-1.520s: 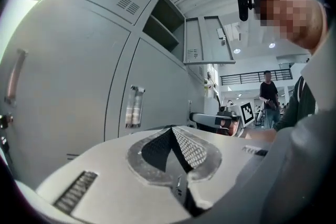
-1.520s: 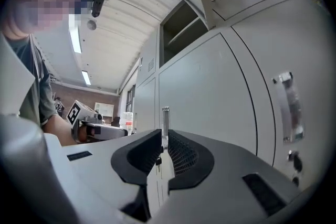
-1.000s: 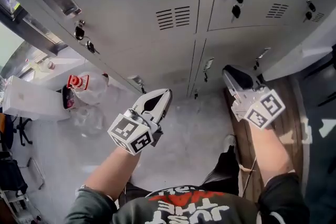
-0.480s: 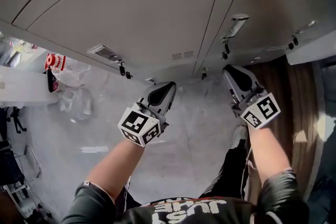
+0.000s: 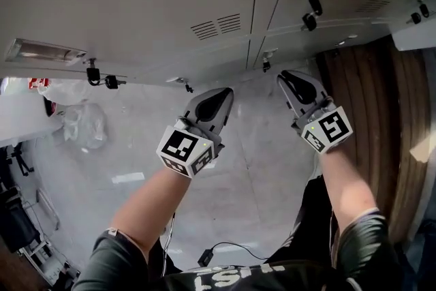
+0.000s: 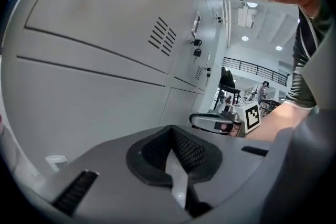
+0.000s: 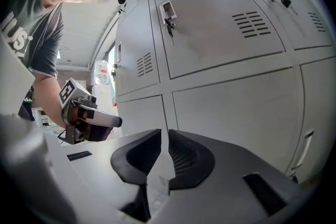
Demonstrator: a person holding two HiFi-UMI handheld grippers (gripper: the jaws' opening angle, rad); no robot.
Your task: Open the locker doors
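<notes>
lockers [image 5: 157, 3]: grey, stacked rows, vent slots in the upper doors
locker doors [image 7: 231, 113]: all those in view are closed, bottom row included
left tool [image 5: 219, 97]: jaws pressed together, nothing between them; points at the lockers' bottom row, clear of the doors
right tool [image 5: 291, 80]: jaws down to a thin slit, empty; faces the same bottom row, to the right of the left tool, also not touching
handles: one handle [image 5: 179, 81] on a bottom-row door just left of the left tool's tip, a second handle [image 5: 268, 55] on the lockers between the two tools
keys [image 5: 100, 75]: hang from a lock on the lockers' left side; a second set of keys [image 5: 312, 10] on the door at upper right
floor [image 5: 245, 167]: pale grey in front of the lockers
plastic bag [image 5: 82, 126]: clear, on the floor at the lockers' foot, far left
cable [image 5: 228, 252]: black, on the floor, well back from the lockers
</notes>
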